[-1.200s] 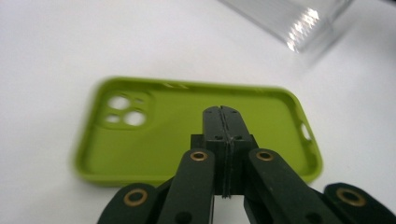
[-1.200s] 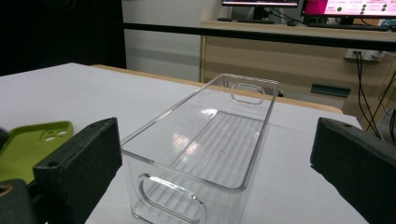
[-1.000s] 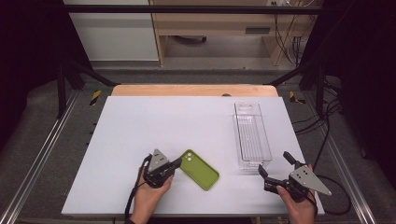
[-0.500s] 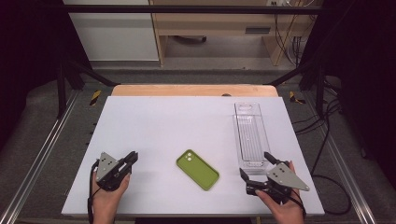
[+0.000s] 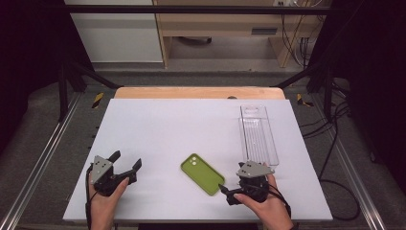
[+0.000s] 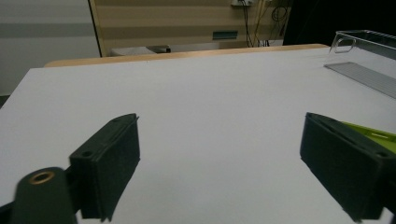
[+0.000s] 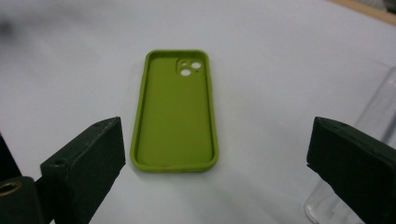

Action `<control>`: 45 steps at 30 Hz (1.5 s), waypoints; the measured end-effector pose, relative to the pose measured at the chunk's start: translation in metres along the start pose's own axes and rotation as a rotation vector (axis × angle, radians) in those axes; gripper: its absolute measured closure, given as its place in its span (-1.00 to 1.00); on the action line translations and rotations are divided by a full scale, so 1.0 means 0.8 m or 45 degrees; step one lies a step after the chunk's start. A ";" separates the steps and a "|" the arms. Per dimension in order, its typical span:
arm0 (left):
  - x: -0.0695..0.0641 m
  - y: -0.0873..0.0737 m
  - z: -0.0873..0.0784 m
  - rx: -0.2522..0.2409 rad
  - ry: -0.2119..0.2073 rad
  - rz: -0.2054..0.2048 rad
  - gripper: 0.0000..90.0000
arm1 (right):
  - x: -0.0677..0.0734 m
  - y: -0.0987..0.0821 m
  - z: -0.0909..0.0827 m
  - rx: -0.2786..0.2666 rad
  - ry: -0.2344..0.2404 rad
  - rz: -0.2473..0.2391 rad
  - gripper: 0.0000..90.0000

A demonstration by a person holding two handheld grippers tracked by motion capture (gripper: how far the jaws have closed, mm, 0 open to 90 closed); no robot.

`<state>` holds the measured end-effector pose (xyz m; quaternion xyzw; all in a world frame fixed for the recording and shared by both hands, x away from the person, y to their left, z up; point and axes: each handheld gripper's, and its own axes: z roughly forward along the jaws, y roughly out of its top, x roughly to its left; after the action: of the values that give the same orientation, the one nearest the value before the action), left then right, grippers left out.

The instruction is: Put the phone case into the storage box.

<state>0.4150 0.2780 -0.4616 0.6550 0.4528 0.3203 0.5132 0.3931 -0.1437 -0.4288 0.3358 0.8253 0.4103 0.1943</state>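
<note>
A green phone case (image 5: pixel 202 173) lies inside-up on the white table (image 5: pixel 182 129), near the front middle. My right gripper (image 5: pixel 225 193) is just right of the case's near end, open and pointing at it. In the right gripper view the case (image 7: pixel 175 114) lies ahead between the wide-apart jaws of the right gripper (image 7: pixel 217 127), untouched. My left gripper (image 5: pixel 125 161) rests open at the front left, well apart from the case. In the left gripper view the left gripper (image 6: pixel 219 122) holds nothing, and a sliver of the case (image 6: pixel 369 133) shows behind the right jaw.
A clear plastic tray (image 5: pixel 258 134) lies lengthwise at the right side of the table, just beyond the right gripper; it also appears as the tray (image 6: pixel 364 46) and the tray's edge (image 7: pixel 373 116). A wooden strip (image 5: pixel 198 92) borders the far edge.
My left gripper has pulled away from the case's left end to the front left of the table. My right gripper has slid left toward the case. The case has stayed put.
</note>
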 end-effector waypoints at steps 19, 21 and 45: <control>-0.014 -0.002 0.006 0.001 -0.073 -0.004 -0.88 | 0.015 -0.004 0.081 0.233 0.101 0.002 -0.87; -0.015 -0.002 0.006 -0.001 -0.078 0.000 -0.88 | 0.018 -0.005 0.089 0.237 0.101 -0.003 -0.87; -0.024 -0.002 0.007 0.011 -0.096 0.023 -0.88 | 0.024 -0.013 0.109 0.209 0.099 -0.017 -0.75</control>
<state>0.4123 0.2586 -0.4638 0.6728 0.4285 0.2983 0.5241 0.4279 -0.0869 -0.4891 0.3290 0.8653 0.3527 0.1365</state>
